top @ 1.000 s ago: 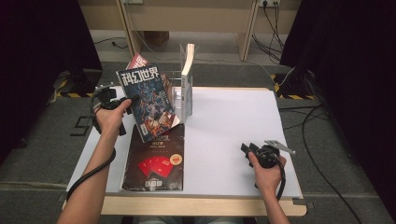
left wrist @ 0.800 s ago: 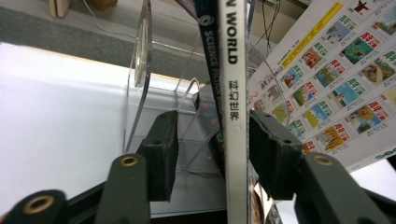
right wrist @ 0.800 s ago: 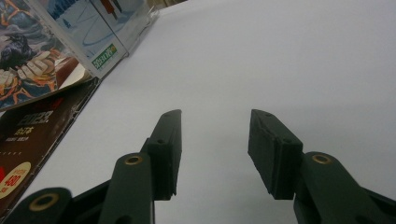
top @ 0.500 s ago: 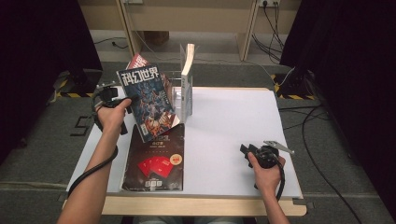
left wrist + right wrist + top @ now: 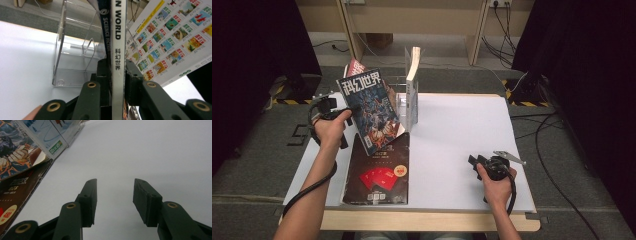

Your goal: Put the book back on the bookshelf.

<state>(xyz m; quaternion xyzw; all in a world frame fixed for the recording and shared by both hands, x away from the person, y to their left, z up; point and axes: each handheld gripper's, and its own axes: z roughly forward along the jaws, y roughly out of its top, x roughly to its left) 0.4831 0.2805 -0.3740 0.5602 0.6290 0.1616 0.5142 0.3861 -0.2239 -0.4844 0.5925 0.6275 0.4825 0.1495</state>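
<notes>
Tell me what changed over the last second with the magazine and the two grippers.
The left gripper has just been closing its jaws and now clamps the magazine by its spine, held upright. The right gripper stayed open on the table; the dark book lies unmoved.

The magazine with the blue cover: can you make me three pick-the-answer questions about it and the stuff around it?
1. Where is the dark red book?
A. Flat on the table
B. Upright in the stand
C. On the floor

2. How many books stand in the clear stand?
A. None
B. One
C. Three

3. What is the right hand-held gripper doing?
A. Pinching a book
B. Open, holding nothing
C. Holding a pen

Answers:
1 A, it lies flat on the white table.
2 B, one white book stands there.
3 B, its jaws stand apart over bare table, while the left hand-held gripper clamps the magazine.
</notes>
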